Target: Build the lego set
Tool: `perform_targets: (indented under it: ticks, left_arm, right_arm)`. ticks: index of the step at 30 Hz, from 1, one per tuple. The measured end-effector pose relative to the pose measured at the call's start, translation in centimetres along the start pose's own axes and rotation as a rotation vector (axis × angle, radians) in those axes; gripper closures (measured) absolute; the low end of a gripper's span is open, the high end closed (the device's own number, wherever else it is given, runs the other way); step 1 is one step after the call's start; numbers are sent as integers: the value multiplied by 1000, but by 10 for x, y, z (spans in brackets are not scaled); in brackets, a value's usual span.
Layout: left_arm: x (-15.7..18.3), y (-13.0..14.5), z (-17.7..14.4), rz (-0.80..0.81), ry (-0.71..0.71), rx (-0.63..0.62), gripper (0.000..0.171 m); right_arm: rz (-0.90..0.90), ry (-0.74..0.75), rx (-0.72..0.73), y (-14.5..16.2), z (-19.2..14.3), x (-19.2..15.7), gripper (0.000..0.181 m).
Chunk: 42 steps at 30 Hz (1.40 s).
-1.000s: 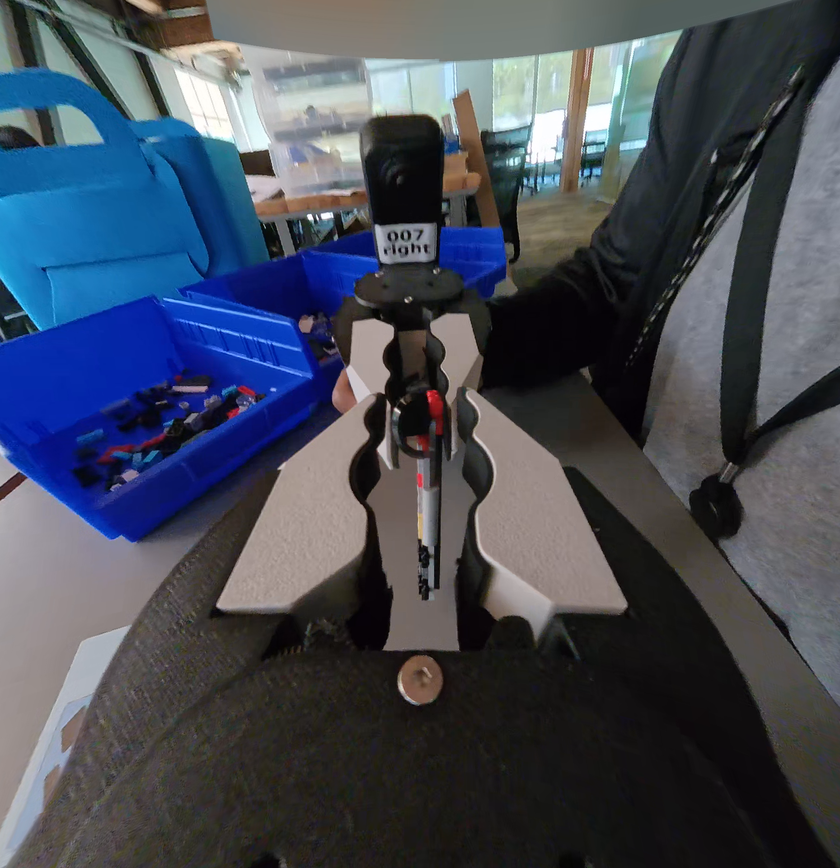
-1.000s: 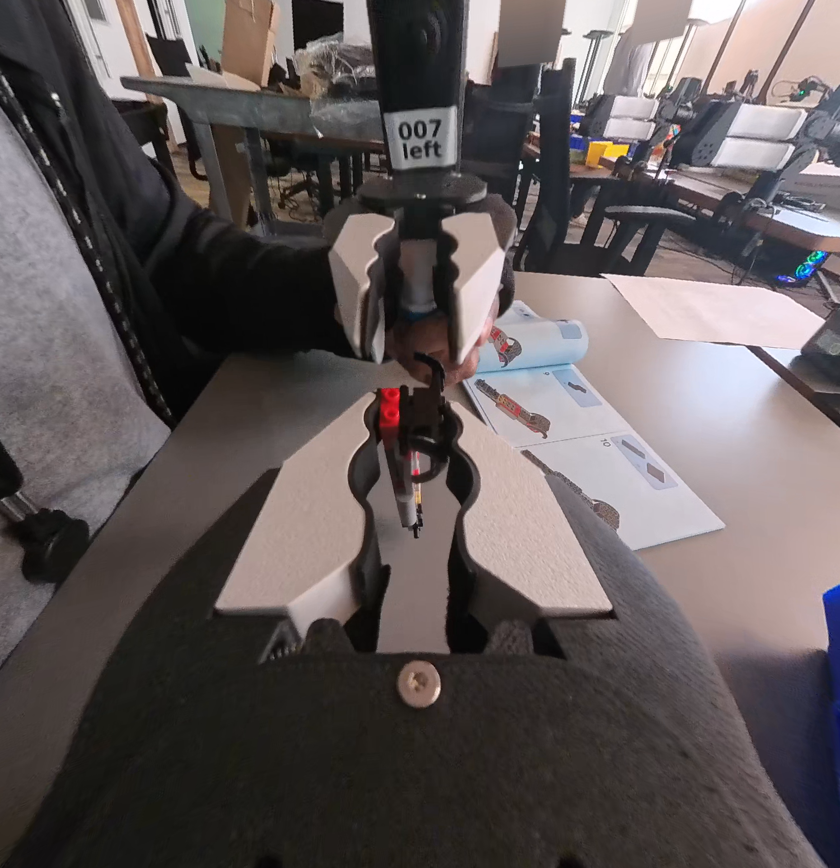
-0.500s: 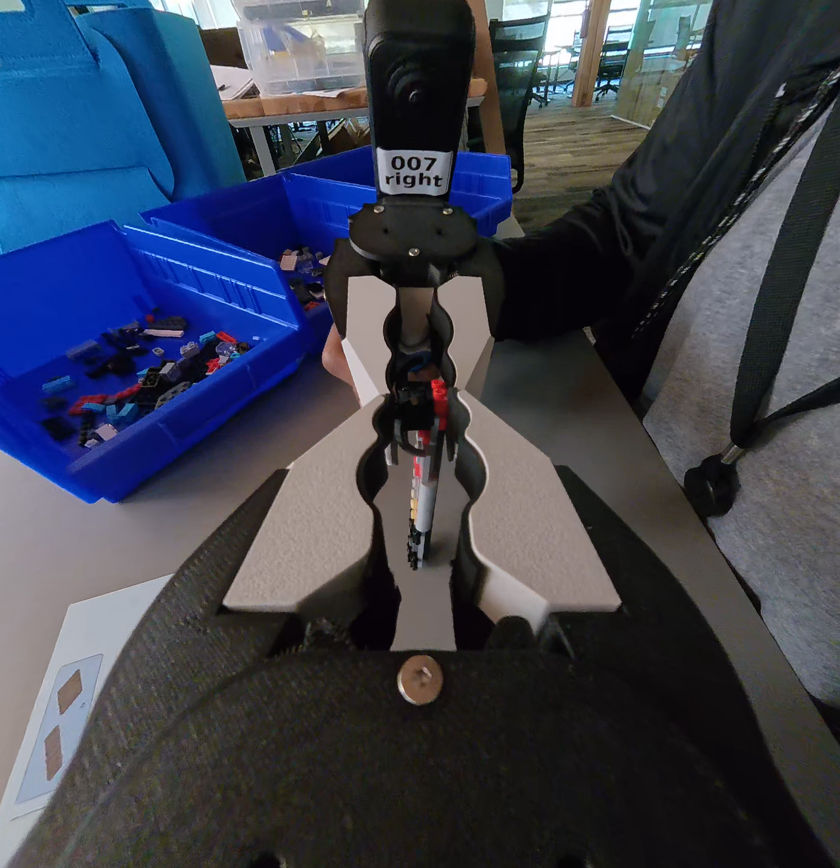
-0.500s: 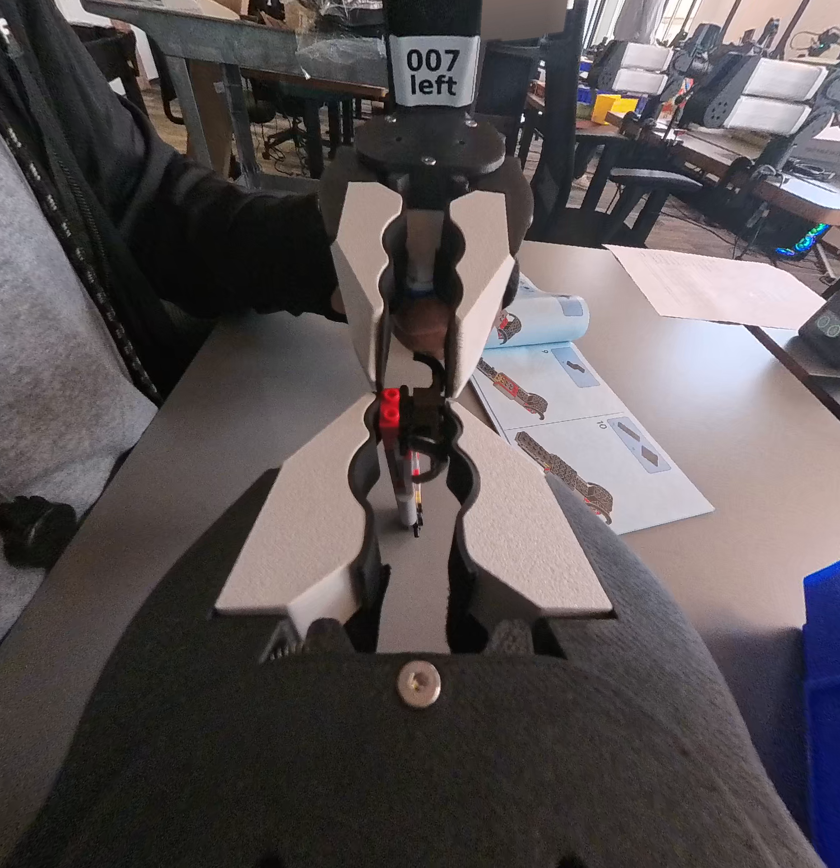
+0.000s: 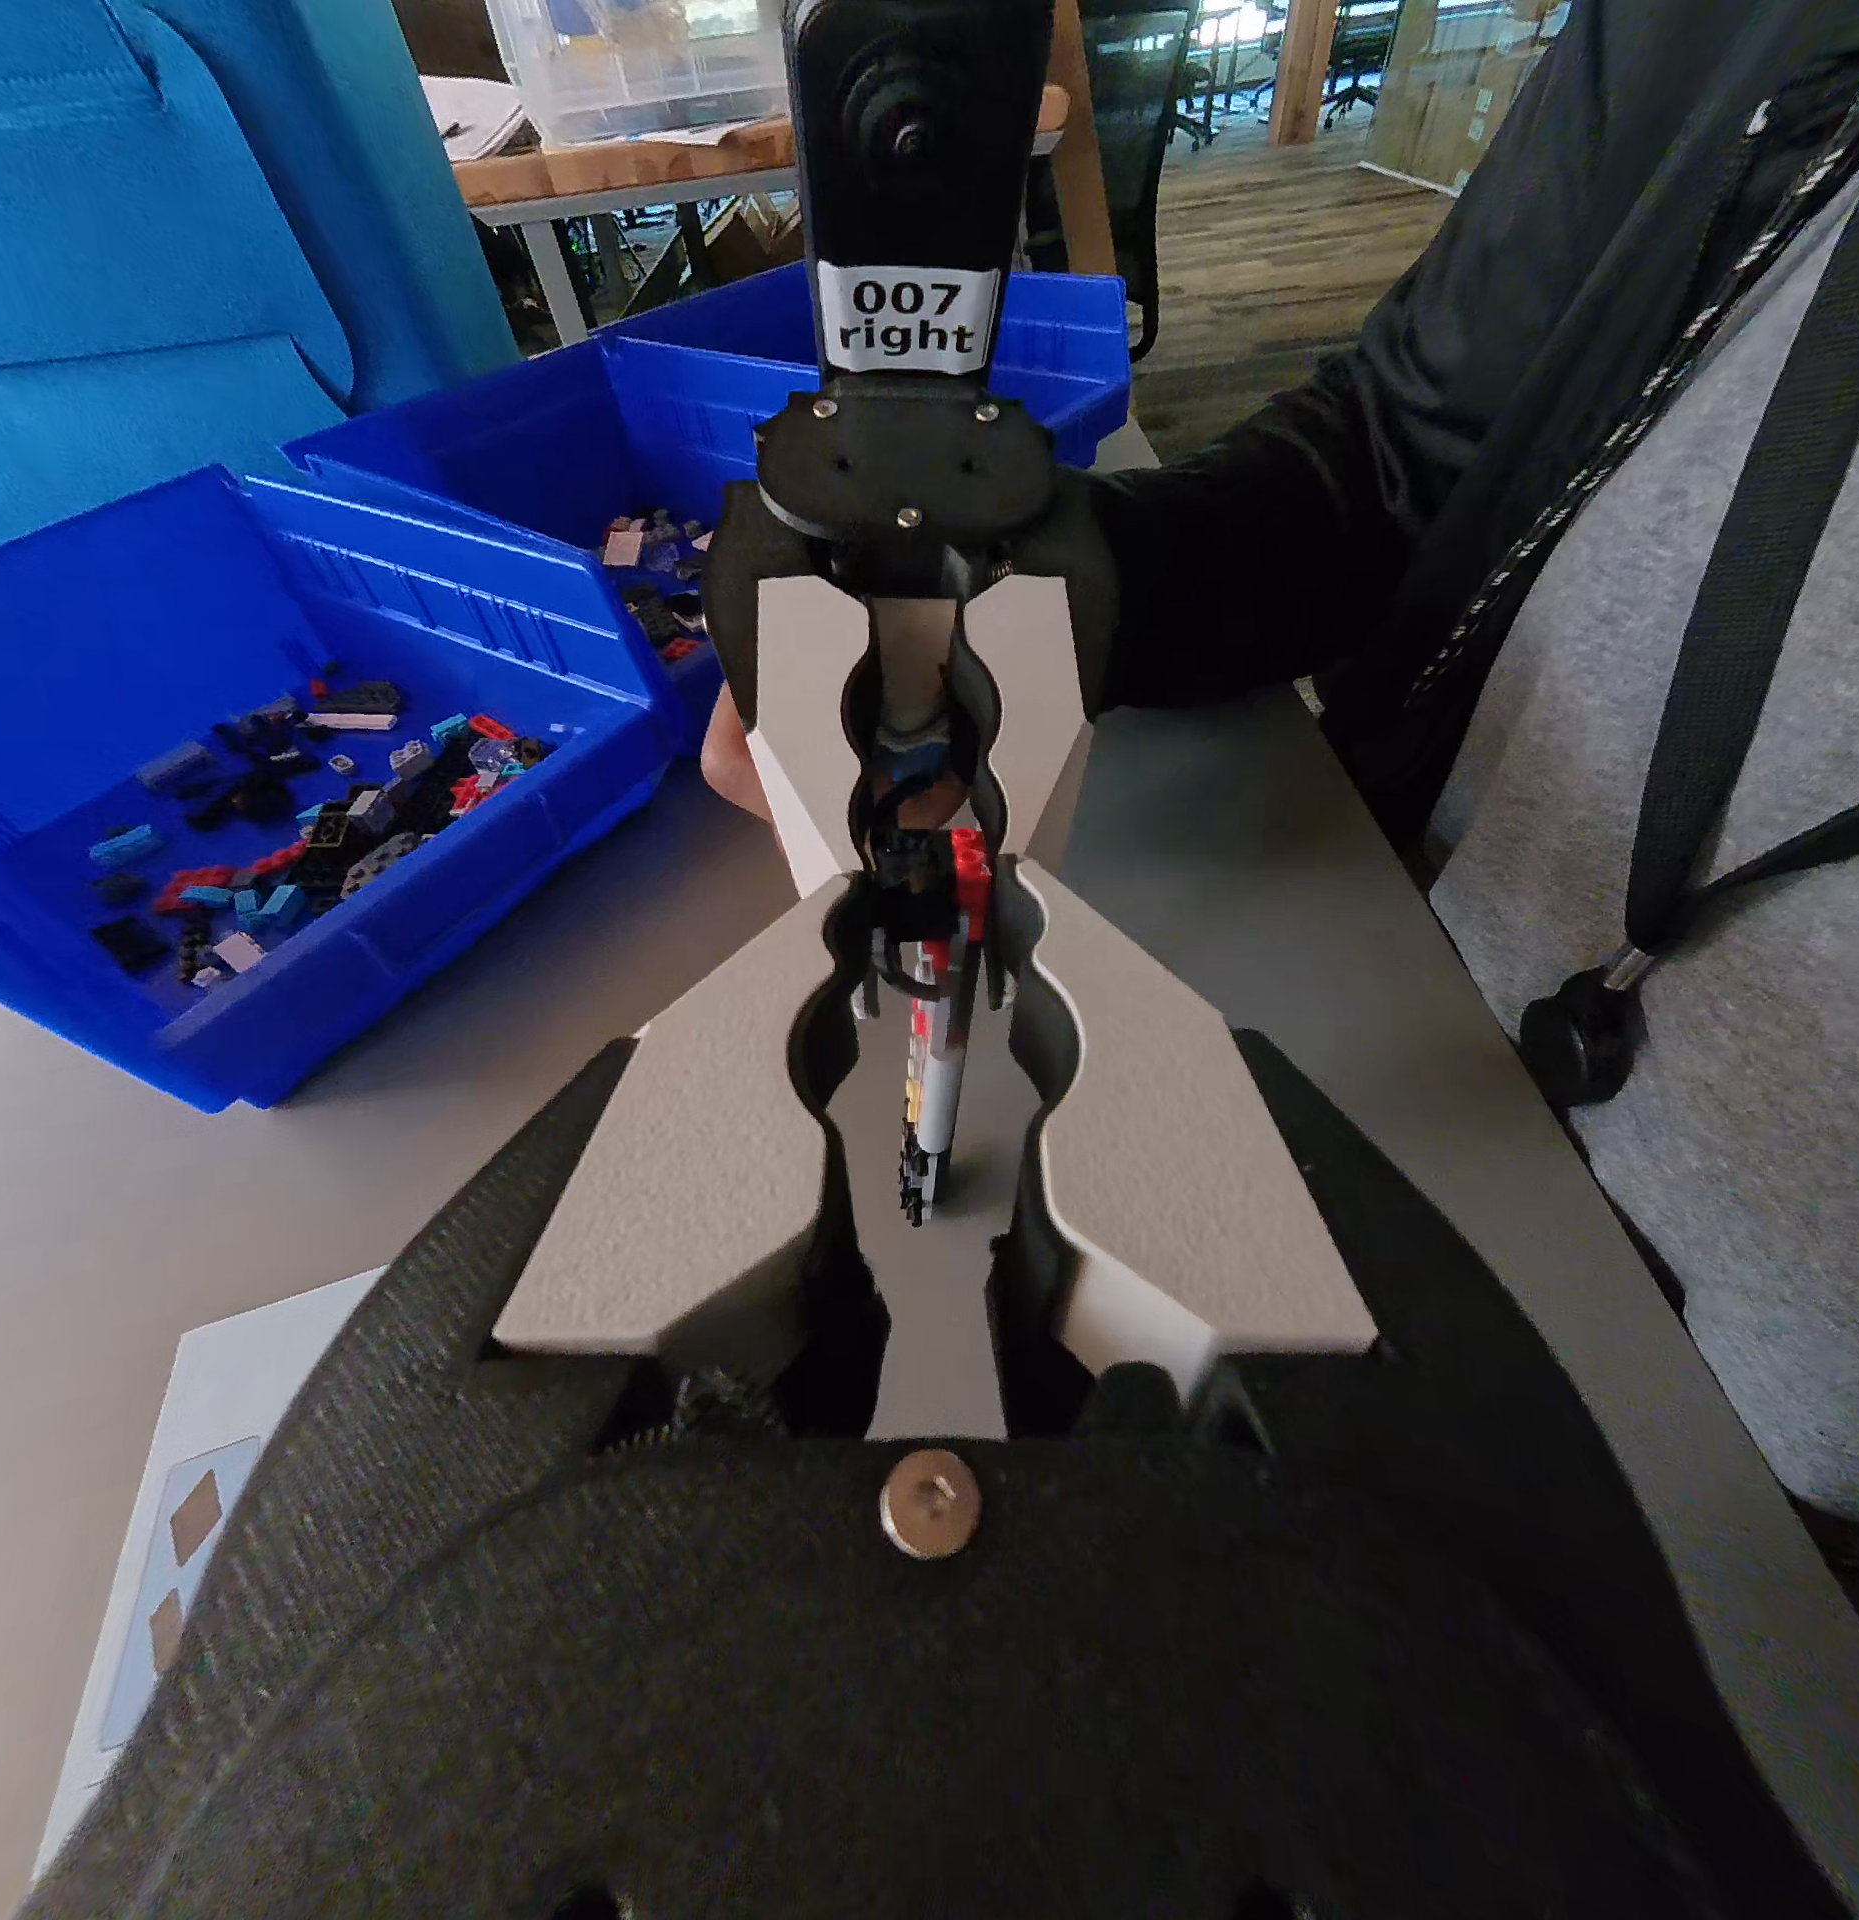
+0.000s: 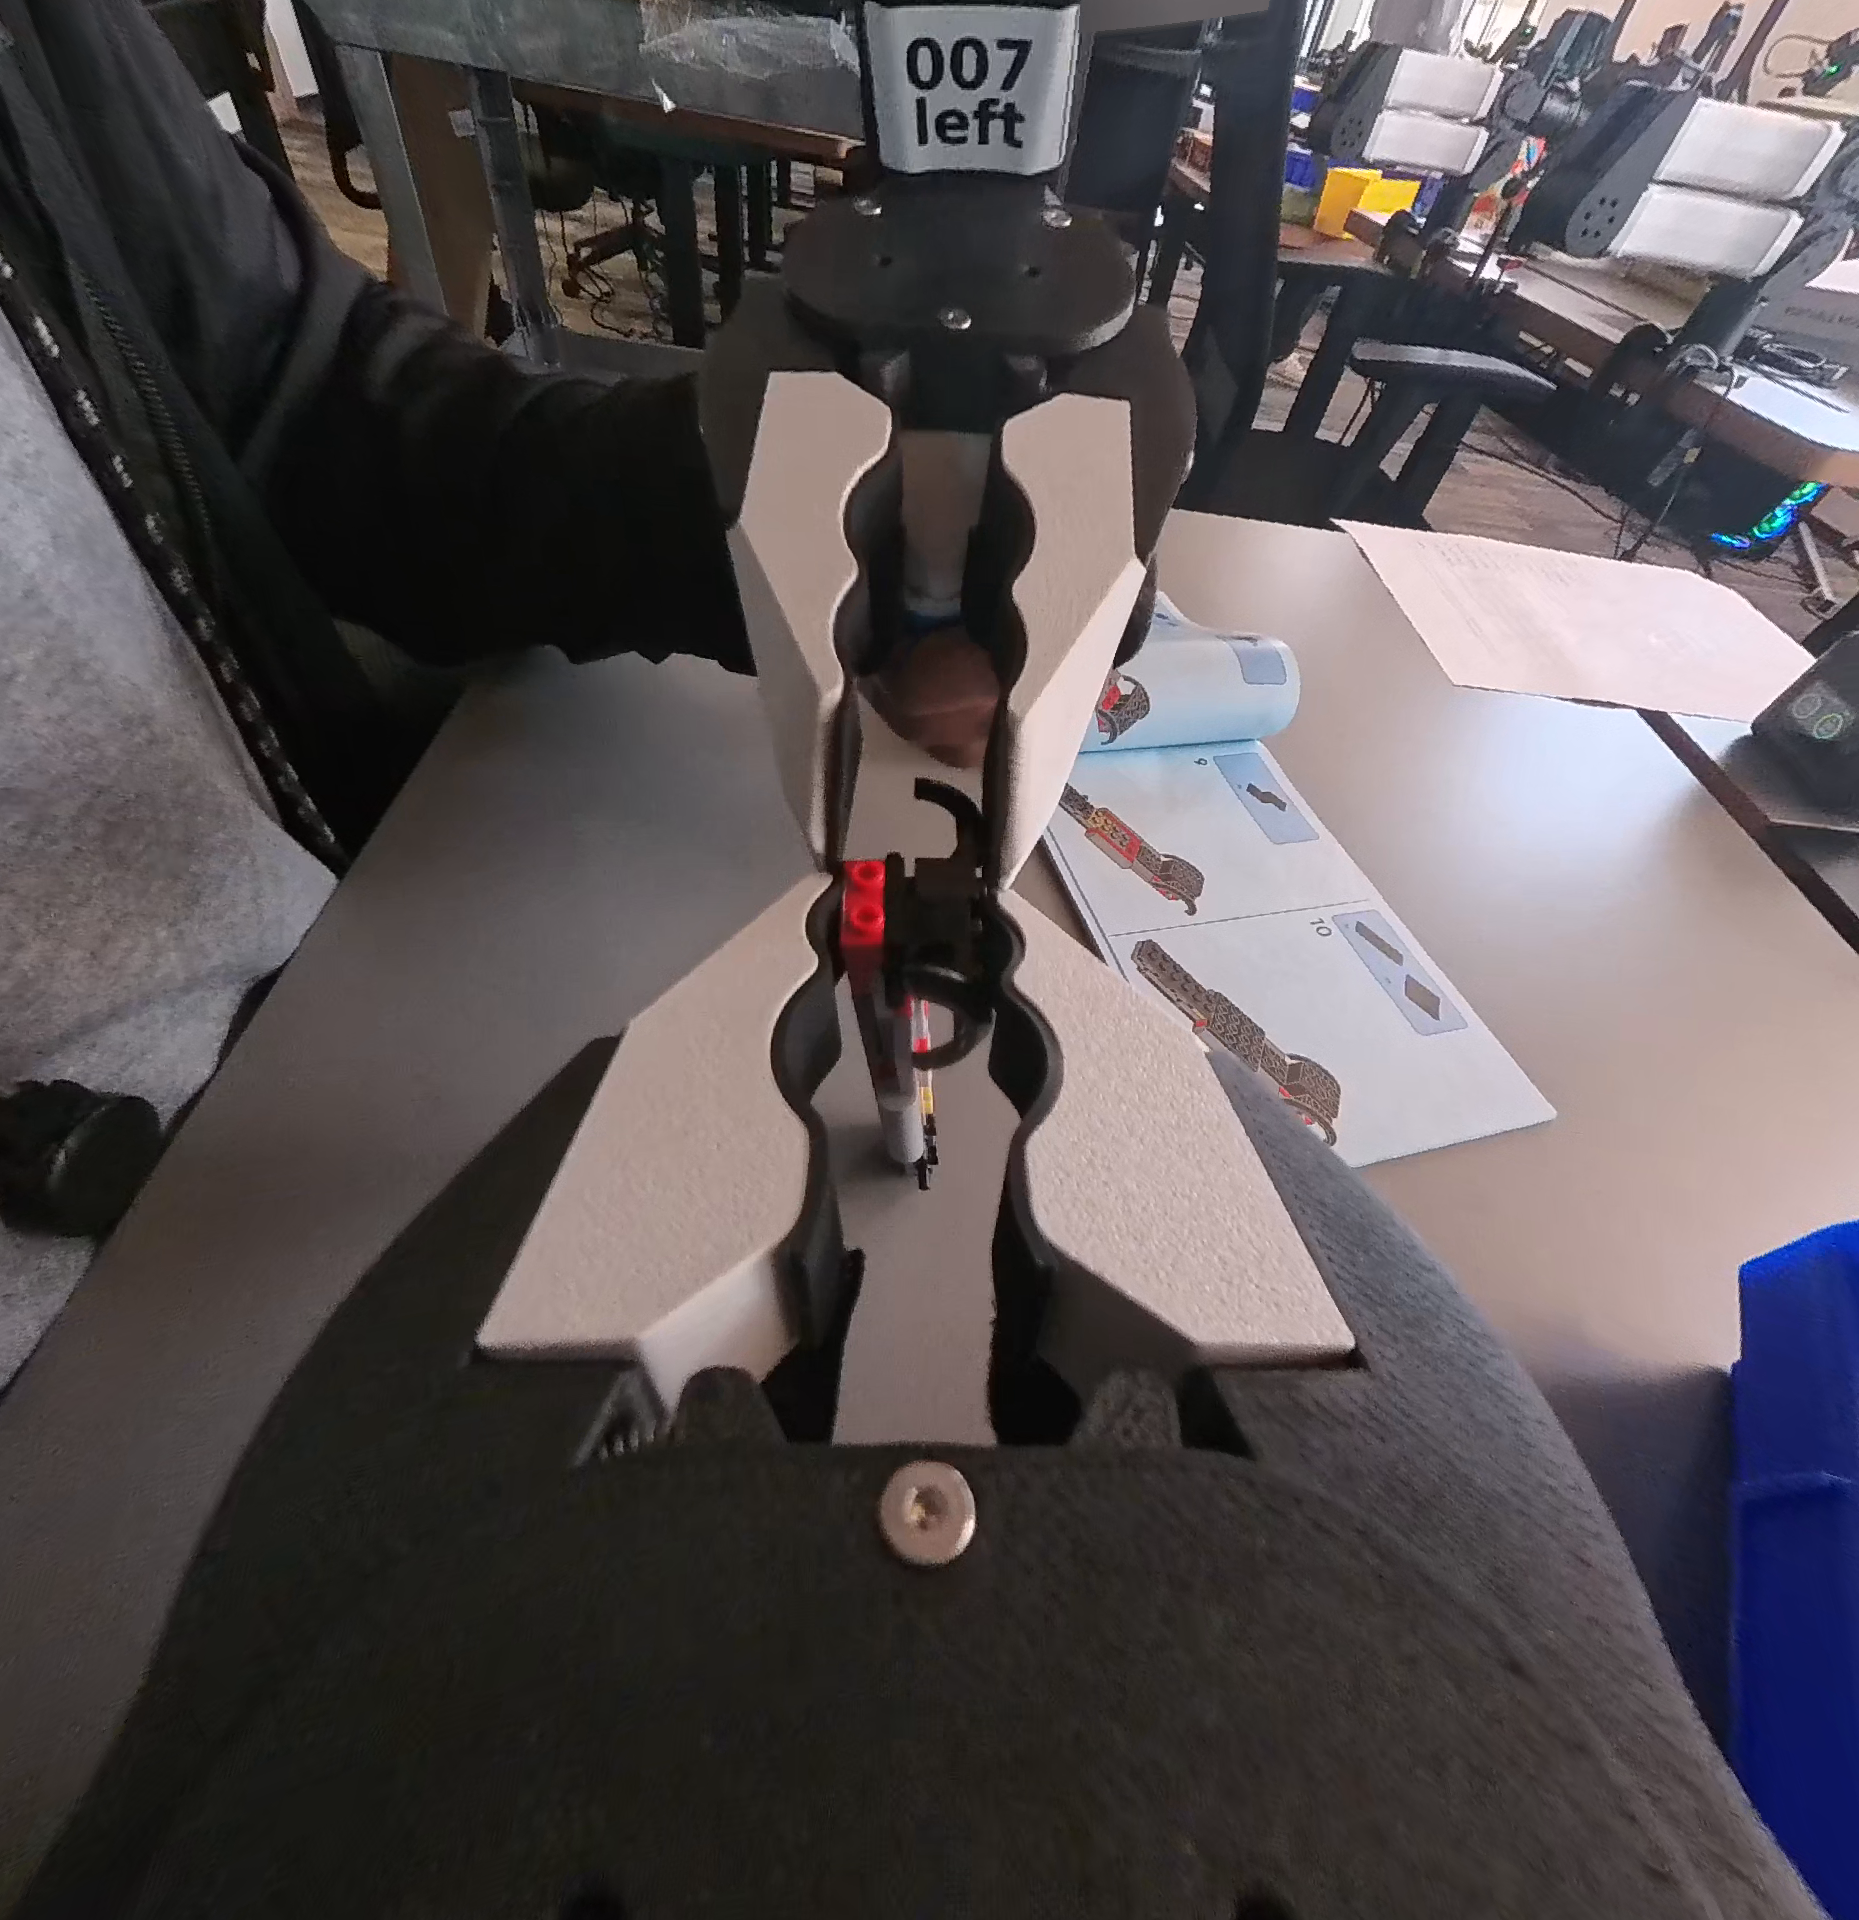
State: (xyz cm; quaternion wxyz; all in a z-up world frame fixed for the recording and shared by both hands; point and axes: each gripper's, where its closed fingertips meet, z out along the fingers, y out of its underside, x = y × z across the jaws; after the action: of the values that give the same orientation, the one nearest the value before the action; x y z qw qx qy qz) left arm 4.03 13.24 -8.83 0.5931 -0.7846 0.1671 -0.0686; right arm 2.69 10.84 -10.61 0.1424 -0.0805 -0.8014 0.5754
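Note:
A narrow lego build point(image 5: 935, 1081) with a red brick and black pieces at its top hangs upright over the grey table point(image 5: 281, 1195). It also shows in the right wrist view point(image 6: 899, 1101). My right gripper point(image 6: 914, 904) is shut on the build's top end. My left gripper point(image 5: 930, 883) faces it tip to tip and is closed around the same top end from the other side. A black hook point(image 6: 946, 810) on the build sticks up between the left gripper's fingers. The far gripper shows in each view: the right point(image 5: 925, 852) and the left point(image 6: 914, 862).
Two blue bins point(image 5: 385, 935) point(image 5: 551, 436) hold loose bricks point(image 5: 312, 821) at the left. An open instruction booklet point(image 6: 1320, 987) lies beside the grippers, with a paper sheet point(image 6: 1548, 623) and a small device point(image 6: 1829, 727) beyond. A person's torso point(image 5: 1683, 1039) is close by. Both grippers' tips are close together, under 4 cm apart.
The two grippers have come together: the left one moved in from a gap away until its tips meet the right one's at the build's top, and its jaws narrowed slightly.

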Motion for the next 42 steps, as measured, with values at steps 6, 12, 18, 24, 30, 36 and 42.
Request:
perform_targets:
  ticks: [6, 12, 18, 24, 30, 36, 42]
  left_arm:
    - [1, 0, -1, 23, 17, -11, 150]
    - [2, 0, -1, 74, 33, -20, 151]
    - [4, -2, 0, 117, 33, 4, 152]
    - [6, 0, 3, 126, 51, 10, 164]
    - [-3, 0, 1, 81, 8, 2, 156]
    - [-13, 2, -19, -91, 16, 135, 127]
    - [-10, 38, -3, -40, -9, 27, 145]
  right_arm:
    - [7, -17, -7, 0, 0, -2, 155]
    - [26, -46, -7, -1, 0, -4, 155]
    - [40, -72, -4, -1, 0, -7, 156]
    - [23, -117, -30, 4, 4, -16, 156]
    - [-5, -30, -12, 4, 3, -5, 155]
    - [-32, 46, 70, -2, -8, 8, 155]
    - [-42, 99, 210, -17, -19, 18, 156]
